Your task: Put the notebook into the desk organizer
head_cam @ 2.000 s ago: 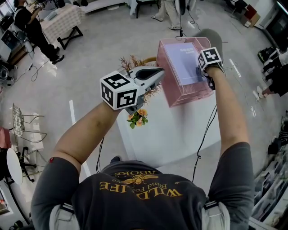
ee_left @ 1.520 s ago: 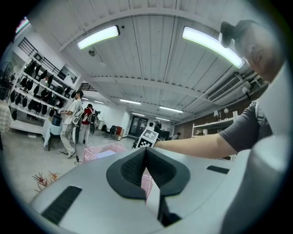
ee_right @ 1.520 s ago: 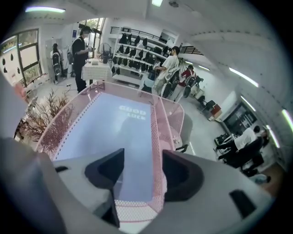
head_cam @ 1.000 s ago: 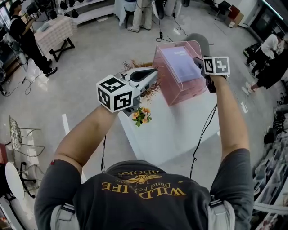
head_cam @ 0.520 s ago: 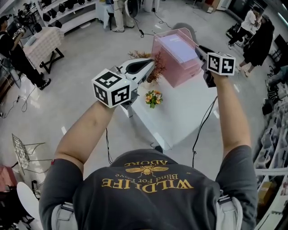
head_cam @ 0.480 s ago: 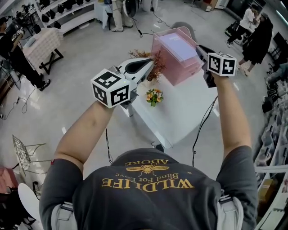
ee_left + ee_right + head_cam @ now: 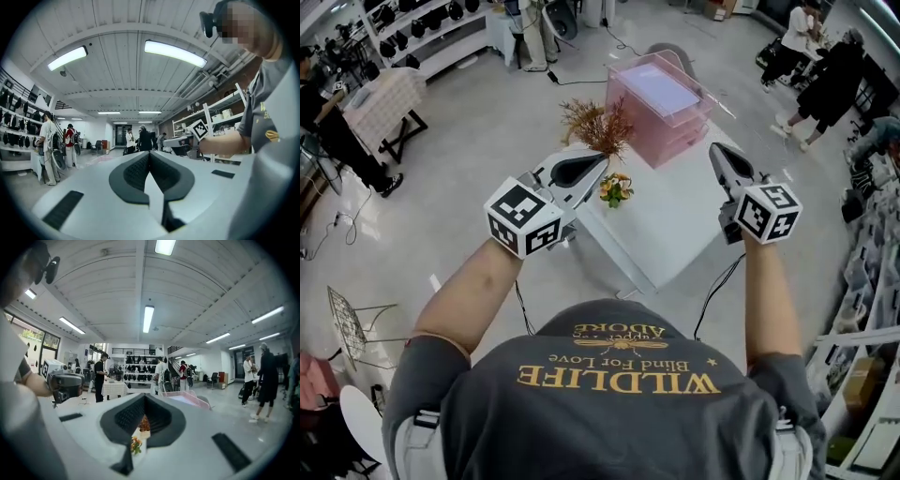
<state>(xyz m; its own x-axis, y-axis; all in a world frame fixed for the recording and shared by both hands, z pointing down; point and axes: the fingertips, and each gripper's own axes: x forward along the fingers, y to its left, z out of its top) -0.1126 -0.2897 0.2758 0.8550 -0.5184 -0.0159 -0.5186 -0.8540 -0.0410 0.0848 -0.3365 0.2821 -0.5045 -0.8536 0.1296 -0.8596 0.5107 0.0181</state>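
Observation:
The pink wire desk organizer (image 7: 667, 131) stands at the far end of the white table (image 7: 675, 225), and the pale notebook (image 7: 660, 89) lies flat in its top tray. My right gripper (image 7: 714, 150) hovers over the table's right side, well short of the organizer, shut and empty. To the left of the table my left gripper (image 7: 604, 157) is held up, also shut with nothing in it. In the right gripper view the closed jaws of the right gripper (image 7: 144, 398) point toward the organizer (image 7: 202, 402). The left gripper view shows only the left gripper (image 7: 150, 154) and the room.
A dried brown bouquet (image 7: 595, 122) and a small bunch of orange flowers (image 7: 614, 190) stand on the table's left part, between my grippers. Several people stand around the room, with a checked table (image 7: 380, 98) far left and shelving at the right.
My right gripper has let go and pulled back from the organizer toward me, and its jaws have closed. The notebook stays in the organizer. The left gripper has barely moved.

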